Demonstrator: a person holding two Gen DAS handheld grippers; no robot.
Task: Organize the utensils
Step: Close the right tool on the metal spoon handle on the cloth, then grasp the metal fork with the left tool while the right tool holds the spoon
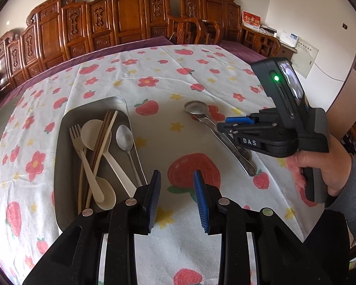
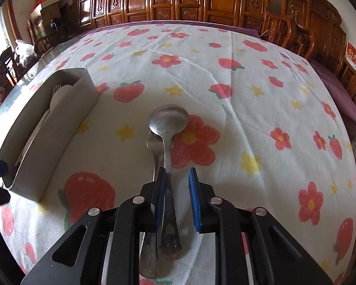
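A table is covered by a white cloth printed with red strawberries, red flowers and yellow stars (image 1: 154, 54), with a purple cloth showing past its far edge. Carved brown wooden chairs (image 1: 128, 11) line the white wall behind.

Toward the left edge of the table sits a grey rectangular metal tray (image 1: 64, 156). It holds one cream plastic fork (image 1: 77, 137), two cream plastic spoons (image 1: 95, 133), one steel spoon (image 1: 125, 140) and brown and cream chopsticks (image 1: 105, 133), whose number is hard to make out. The near end of the tray is cut off behind the left gripper (image 1: 178, 197), whose blue-padded tongs stand spread over bare cloth, pinching nothing.

Near the middle of the table lie two steel spoons (image 2: 168, 121), stacked, the lower one mostly hidden. The right gripper (image 2: 178, 199), held by a hand (image 1: 320, 171) in a grey sleeve, has its tongs spread either side of the top spoon's handle; the left pad sits against it, the right pad clear.
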